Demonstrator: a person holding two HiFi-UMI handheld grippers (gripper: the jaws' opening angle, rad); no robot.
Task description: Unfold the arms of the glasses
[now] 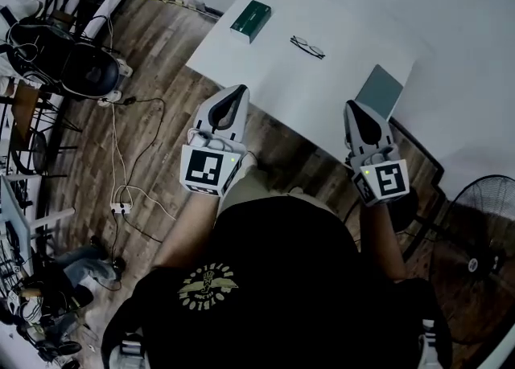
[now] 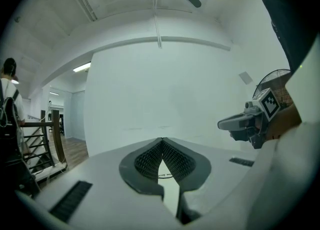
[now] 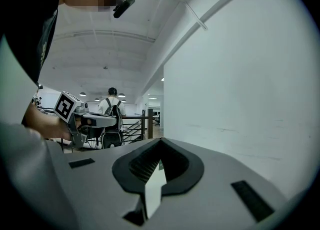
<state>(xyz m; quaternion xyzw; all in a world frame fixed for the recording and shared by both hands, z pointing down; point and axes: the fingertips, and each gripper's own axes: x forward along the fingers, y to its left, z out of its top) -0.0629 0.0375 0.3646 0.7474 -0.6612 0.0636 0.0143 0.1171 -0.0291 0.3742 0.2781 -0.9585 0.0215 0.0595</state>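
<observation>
The black-rimmed glasses (image 1: 307,47) lie folded on the white table (image 1: 265,70), far from both grippers. My left gripper (image 1: 239,91) is held at the table's near edge, over the wooden floor, its jaws shut with nothing in them. My right gripper (image 1: 355,107) is level with it near the table's front corner, also shut and empty. In the left gripper view the fingertips meet (image 2: 162,141), and a thin dark rim (image 2: 164,176) shows through the slot below them. The right gripper view shows its jaws closed (image 3: 160,144) and pointing at a white wall.
A dark green box (image 1: 251,20) lies on the table left of the glasses. A grey-green flat pad (image 1: 379,92) rests by the right gripper. A fan (image 1: 483,235) stands at the right; chairs (image 1: 80,66) and cables (image 1: 121,198) at the left. A person with a backpack (image 3: 111,106) stands farther off.
</observation>
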